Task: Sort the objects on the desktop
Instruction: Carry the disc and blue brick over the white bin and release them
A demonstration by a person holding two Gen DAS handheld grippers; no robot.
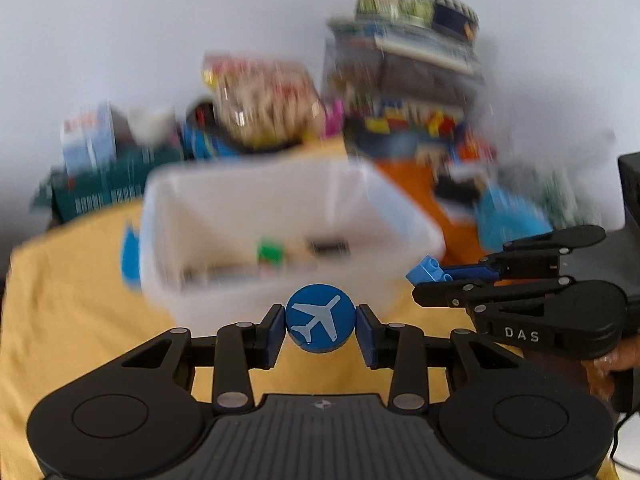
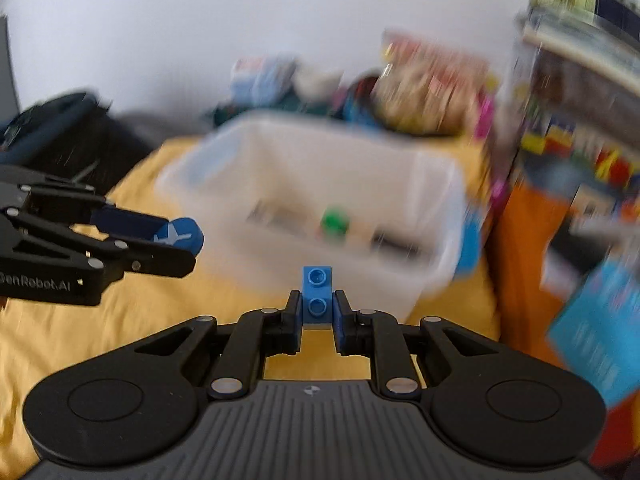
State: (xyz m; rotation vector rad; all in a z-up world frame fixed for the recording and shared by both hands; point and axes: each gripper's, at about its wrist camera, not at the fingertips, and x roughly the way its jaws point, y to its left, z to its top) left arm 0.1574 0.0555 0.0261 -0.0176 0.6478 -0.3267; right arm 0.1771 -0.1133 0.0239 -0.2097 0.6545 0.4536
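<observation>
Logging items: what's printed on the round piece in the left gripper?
Pale airplane on blue disc; left wrist view.

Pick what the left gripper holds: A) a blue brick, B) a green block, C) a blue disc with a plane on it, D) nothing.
C: the left gripper is shut on the blue disc with a white plane, while the right gripper holds the blue brick.

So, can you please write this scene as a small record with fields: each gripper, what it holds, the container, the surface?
left gripper: shut on blue airplane disc
right gripper: shut on blue brick
container: white plastic bin, open, ahead of both grippers
bin contents: a green piece, other items blurred
surface: yellow cloth
background: blurred clutter
</observation>
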